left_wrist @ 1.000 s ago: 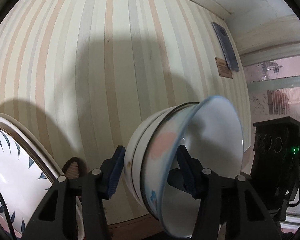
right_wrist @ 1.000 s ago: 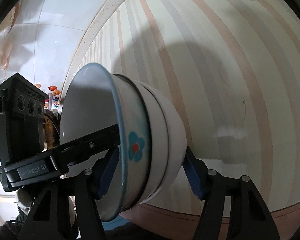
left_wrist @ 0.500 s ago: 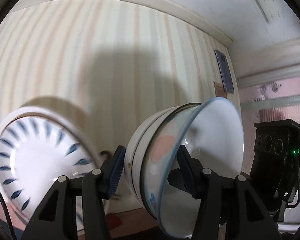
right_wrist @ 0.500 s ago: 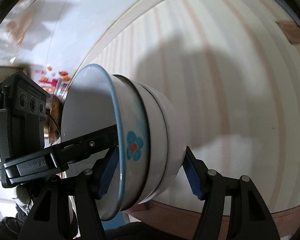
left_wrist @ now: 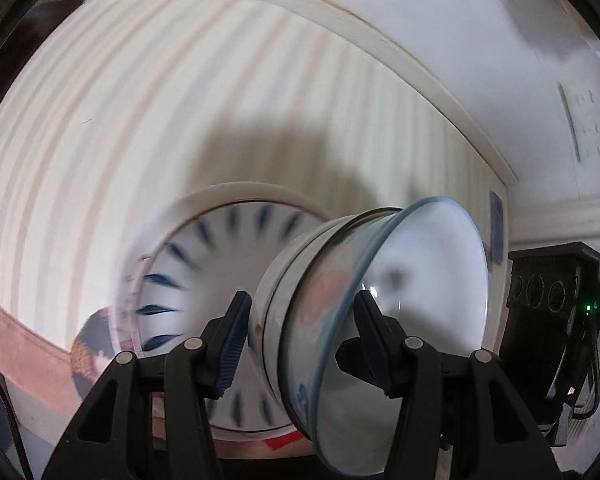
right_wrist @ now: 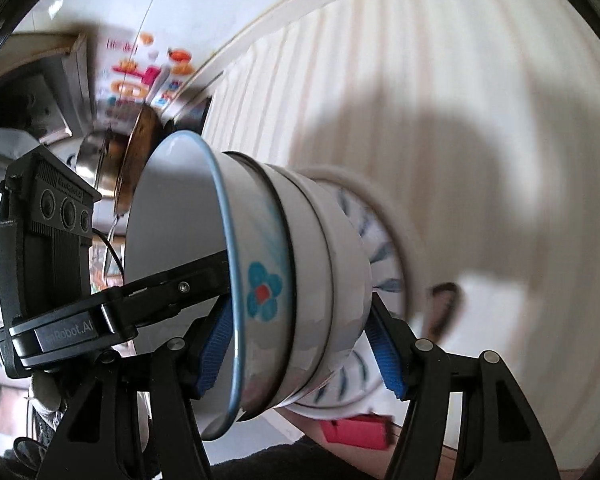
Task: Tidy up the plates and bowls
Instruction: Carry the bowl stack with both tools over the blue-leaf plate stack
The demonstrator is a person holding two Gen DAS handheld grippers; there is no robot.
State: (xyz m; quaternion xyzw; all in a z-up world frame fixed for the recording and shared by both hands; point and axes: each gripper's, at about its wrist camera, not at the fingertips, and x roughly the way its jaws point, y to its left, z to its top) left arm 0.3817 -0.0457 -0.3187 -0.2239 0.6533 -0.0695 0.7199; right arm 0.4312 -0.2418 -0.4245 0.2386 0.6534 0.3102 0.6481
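Both grippers are pointing downward, gripping one tilted stack of bowls (left_wrist: pixel 340 320) between them. Left gripper (left_wrist: pixel 300 344) and right gripper (right_wrist: pixel 300 344) are each standing part-open, pads pressing glossy white nested bowls with a blue rim. Behind the stack, a round leaf-patterned plate (left_wrist: pixel 188 272) is lying on the striped tablecloth (left_wrist: pixel 140 120).

The striped surface (left_wrist: pixel 148 128) lies bare above and to the left of the plate (left_wrist: pixel 204 264), giving open passage. The bowl stack (left_wrist: pixel 372 300) hangs over the plate's right half. A red item (right_wrist: pixel 356 430) sits just beside the plate.
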